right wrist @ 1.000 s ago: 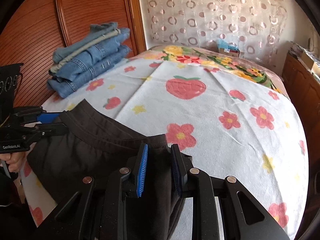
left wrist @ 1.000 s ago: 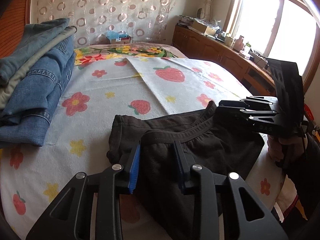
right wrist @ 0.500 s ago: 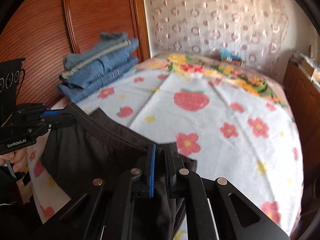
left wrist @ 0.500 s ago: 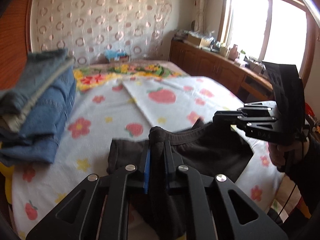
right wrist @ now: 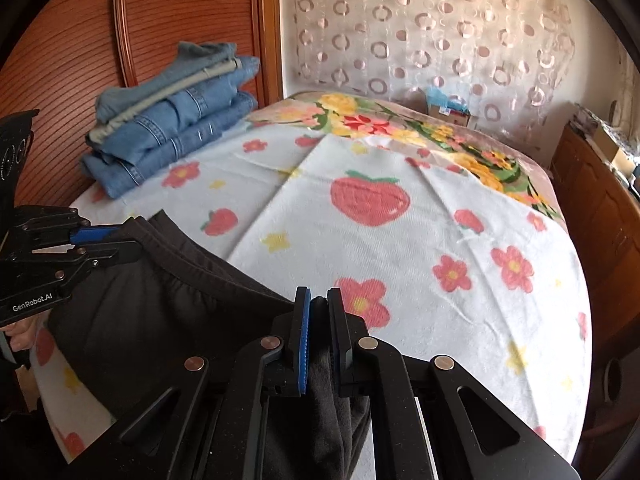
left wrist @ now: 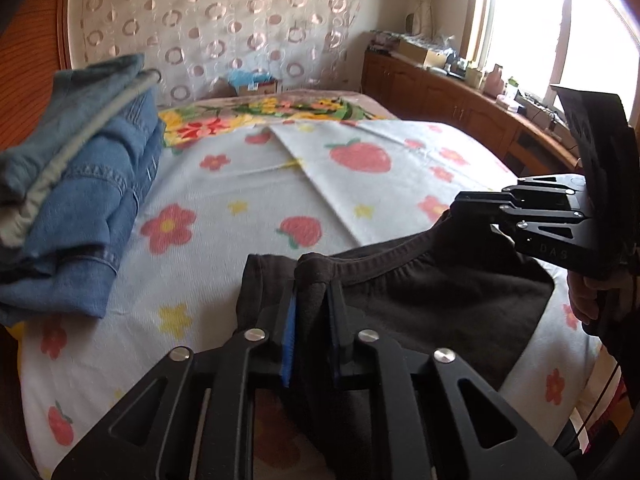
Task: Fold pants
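Note:
Dark brown pants hang by their elastic waistband above the near edge of the bed. My left gripper is shut on the waistband's left end. My right gripper is shut on the waistband's right end; the pants stretch between the two. In the left wrist view the right gripper shows at the right, and in the right wrist view the left gripper shows at the left. The pant legs drop out of sight below the grippers.
A stack of folded blue jeans lies on the bed's left side. The bed has a white cover with strawberries and flowers. A wooden cabinet runs under the window at right.
Both grippers closed on the waistband and lifted it off the bed; the pants now hang stretched between them.

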A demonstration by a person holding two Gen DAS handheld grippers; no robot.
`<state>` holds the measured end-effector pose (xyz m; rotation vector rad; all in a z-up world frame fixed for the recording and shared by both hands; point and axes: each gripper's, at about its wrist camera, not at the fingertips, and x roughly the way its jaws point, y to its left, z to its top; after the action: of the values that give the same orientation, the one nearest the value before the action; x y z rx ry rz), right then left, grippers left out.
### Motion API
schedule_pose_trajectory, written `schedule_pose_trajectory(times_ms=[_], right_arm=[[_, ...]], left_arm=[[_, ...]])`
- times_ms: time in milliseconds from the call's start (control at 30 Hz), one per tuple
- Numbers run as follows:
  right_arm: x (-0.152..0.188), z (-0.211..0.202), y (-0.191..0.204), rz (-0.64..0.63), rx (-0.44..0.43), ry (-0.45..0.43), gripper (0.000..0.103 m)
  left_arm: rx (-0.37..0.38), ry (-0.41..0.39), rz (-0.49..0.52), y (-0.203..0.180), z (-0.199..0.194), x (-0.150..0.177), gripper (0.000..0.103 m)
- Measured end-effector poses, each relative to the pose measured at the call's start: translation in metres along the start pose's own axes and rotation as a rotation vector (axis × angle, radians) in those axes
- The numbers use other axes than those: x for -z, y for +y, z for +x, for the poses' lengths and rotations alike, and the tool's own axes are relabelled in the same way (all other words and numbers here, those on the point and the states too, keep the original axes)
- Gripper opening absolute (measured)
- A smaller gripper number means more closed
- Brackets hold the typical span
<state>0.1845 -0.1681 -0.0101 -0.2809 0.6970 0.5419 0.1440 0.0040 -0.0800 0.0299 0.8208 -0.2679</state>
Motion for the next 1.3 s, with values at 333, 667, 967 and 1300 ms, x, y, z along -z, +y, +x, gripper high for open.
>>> schedule_pose_trajectory(times_ms=[333,667,967,1300], right_arm=[[-0.001,-0.009,-0.004,0.023,-0.014,-0.013,0.014],[0.011,-0.031,-0.007,0.049,-0.012,-0.018,0.043],[0.032,-0.034,-0.016,0.079,0.0,0.03,0.048],[0.033,-0.024,-0.018,0.1,-0.025,0.073,0.048]], left_arm=[[-0.009,0.017,-0.009,0.002,0.004,0.002,0.018],[-0.022,0.027,-0.008,0.005,0.009,0.004,0.02],[-0.024,0.027,-0.008,0.005,0.012,0.007,0.023],[-0.026,0.028,-0.008,0.006,0.013,0.007,0.024]])
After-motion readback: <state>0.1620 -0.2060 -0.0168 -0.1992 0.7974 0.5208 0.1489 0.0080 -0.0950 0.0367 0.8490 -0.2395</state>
